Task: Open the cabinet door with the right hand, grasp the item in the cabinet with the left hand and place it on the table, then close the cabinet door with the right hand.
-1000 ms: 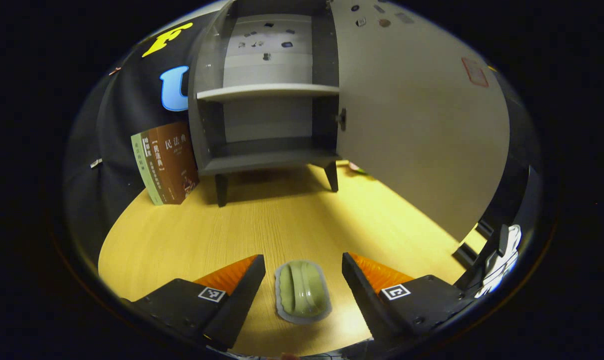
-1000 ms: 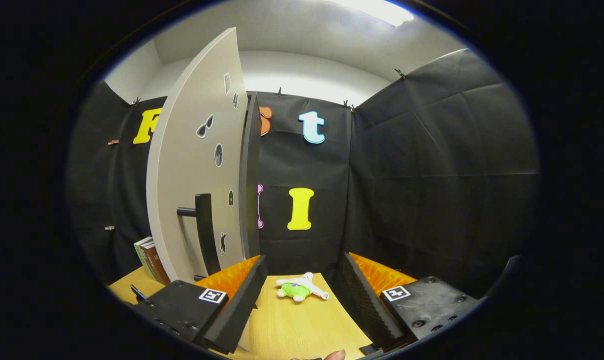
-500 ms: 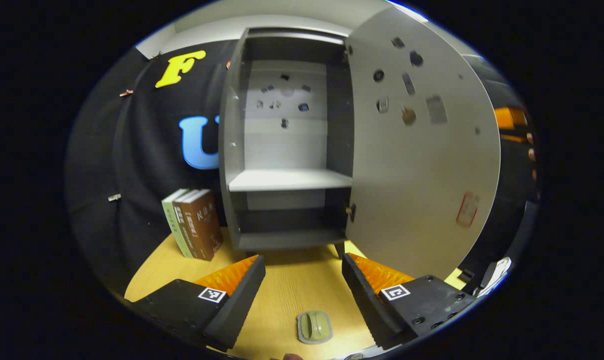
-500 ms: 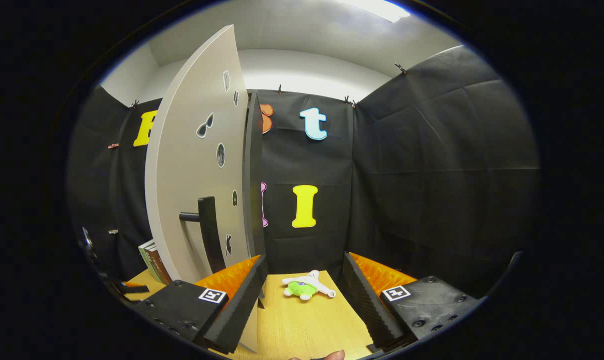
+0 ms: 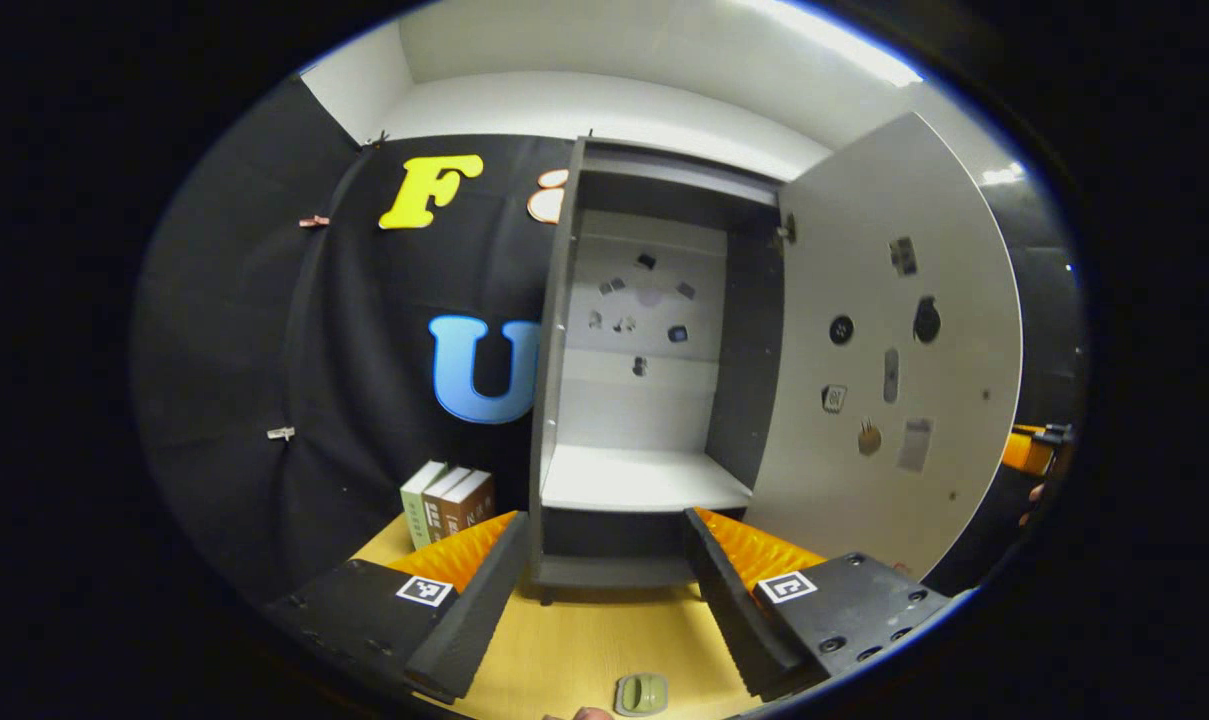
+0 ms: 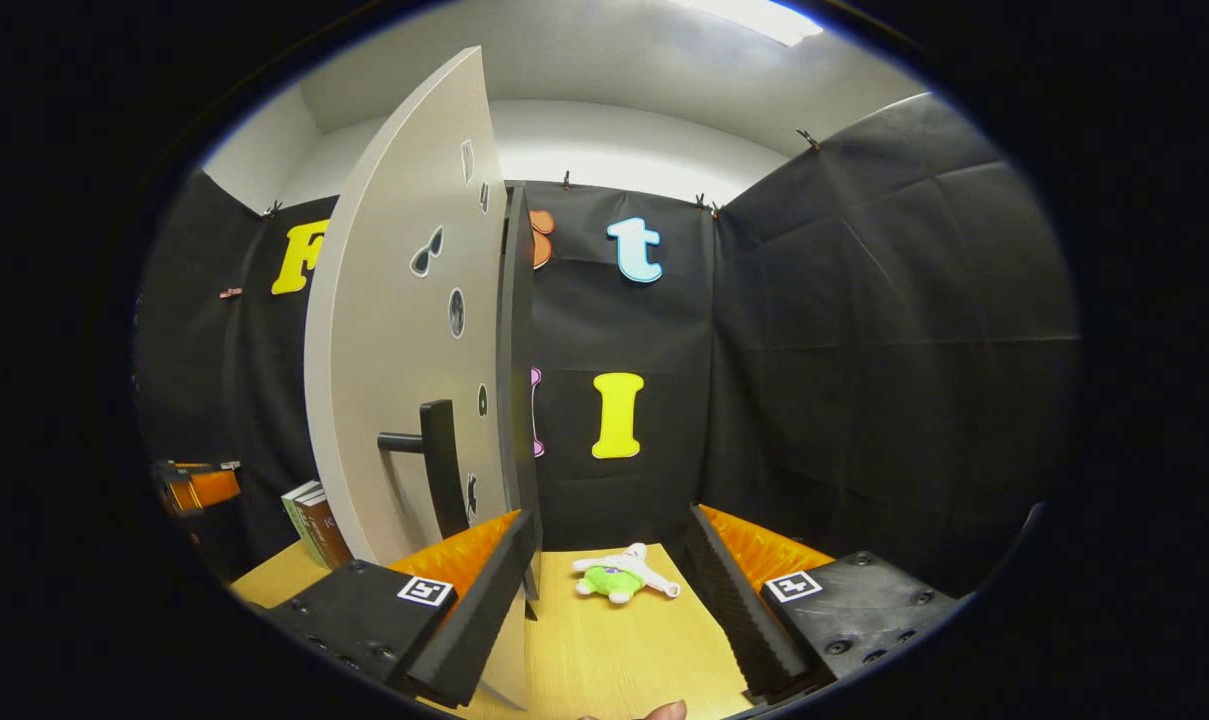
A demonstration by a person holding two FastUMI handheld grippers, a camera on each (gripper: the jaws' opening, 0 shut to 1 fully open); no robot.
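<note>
A small green item with a pale rim (image 5: 641,693) lies on the wooden table (image 5: 574,655), at the lower edge of the left gripper view. My left gripper (image 5: 604,595) is open above and behind it, holding nothing, and faces the grey cabinet (image 5: 644,480). Both cabinet shelves are bare, and the door (image 5: 894,390) is swung wide to the right. In the right gripper view the door (image 6: 404,340) stands edge-on at left with its dark bar handle (image 6: 436,465). My right gripper (image 6: 609,600) is open, just right of the handle and apart from it.
Three books (image 5: 449,500) lean on the wall left of the cabinet. A green and white plush toy (image 6: 624,578) lies on the table (image 6: 604,655) ahead of the right gripper. The other gripper (image 6: 194,485) shows beyond the door's far side.
My left gripper lifted and tilted up away from the green item, which stays on the table and now sits small at the view's bottom edge. The right gripper barely shifted.
</note>
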